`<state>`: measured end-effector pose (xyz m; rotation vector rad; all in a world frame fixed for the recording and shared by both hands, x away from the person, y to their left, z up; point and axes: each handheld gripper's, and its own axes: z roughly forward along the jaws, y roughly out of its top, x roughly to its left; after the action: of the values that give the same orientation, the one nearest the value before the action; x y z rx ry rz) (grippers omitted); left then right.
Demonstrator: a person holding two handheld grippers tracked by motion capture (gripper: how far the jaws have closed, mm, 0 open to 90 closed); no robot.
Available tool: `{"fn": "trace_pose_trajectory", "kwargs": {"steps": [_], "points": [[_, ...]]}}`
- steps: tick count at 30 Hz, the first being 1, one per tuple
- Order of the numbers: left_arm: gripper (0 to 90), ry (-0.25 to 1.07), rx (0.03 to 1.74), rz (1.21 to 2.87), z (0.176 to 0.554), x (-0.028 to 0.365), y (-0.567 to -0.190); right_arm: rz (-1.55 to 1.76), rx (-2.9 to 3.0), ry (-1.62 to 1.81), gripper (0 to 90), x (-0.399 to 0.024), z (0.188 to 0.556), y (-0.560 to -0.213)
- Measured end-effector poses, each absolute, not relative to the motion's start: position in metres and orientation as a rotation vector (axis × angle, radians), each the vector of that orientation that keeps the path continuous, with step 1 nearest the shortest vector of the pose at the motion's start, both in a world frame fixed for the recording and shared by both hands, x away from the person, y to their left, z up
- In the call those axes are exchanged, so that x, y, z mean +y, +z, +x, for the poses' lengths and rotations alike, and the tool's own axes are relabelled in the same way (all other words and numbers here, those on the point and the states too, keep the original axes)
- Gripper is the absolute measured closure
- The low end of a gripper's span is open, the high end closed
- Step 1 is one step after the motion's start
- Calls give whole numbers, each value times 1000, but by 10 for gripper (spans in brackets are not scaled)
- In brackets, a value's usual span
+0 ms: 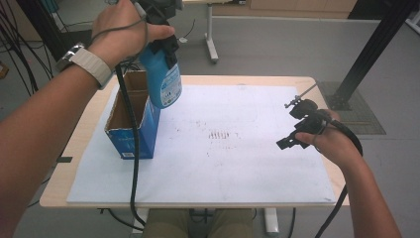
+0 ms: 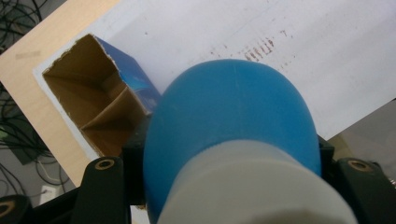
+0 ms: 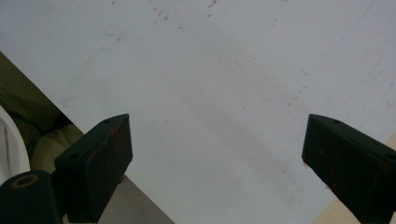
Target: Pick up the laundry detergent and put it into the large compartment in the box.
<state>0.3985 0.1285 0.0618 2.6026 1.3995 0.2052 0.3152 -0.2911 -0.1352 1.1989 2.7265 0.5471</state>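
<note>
Blue bottle [image 1: 163, 82] clamped in left tool [image 1: 166, 47], seemingly above box [image 1: 132, 130].

A white mat [image 1: 247, 148] covers most of the wooden surface [image 1: 74, 144], leaving a strip of bare wood along the left and far edges. Faint reddish-brown marks [image 1: 221, 135] speckle the mat near its middle. Beyond the surface lies a grey floor [image 1: 277, 49], with a white leg of another table [image 1: 212, 47] standing on it. A black metal post [image 1: 376, 49] slants up at the far right, above a dark floor mat [image 1: 356, 109]. Black cables [image 1: 20, 54] tangle at the far left.
</note>
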Motion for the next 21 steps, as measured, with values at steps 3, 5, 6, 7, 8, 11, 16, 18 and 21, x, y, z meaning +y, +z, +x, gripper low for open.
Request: {"fn": "trace_pose_trajectory", "kwargs": {"steps": [3,5,6,7,8,11,16,18,21], "points": [[394,206,1423,2585,399,133,65,1193,2728,551,85,-292,316,-135],[393,210,1446,2573,399,135,67,1186,2732,550,85,-291,317,-135],[394,210,1450,2573,399,136,68,1185,2731,551,85,-291,317,-135],[394,209,1461,2569,400,137,70,1185,2732,552,85,-291,317,-134],[394,211,1475,2558,400,139,72,1183,2732,554,85,-291,318,-134],[394,212,1517,2542,401,142,76,1179,2736,555,85,-291,319,-134],[394,208,1588,2511,404,151,80,1173,2743,556,85,-290,321,-135],[394,206,1627,2477,404,157,80,1167,2747,559,85,-289,322,-136],[393,194,1648,2468,406,168,81,1159,2750,569,85,-289,323,-137]]}}
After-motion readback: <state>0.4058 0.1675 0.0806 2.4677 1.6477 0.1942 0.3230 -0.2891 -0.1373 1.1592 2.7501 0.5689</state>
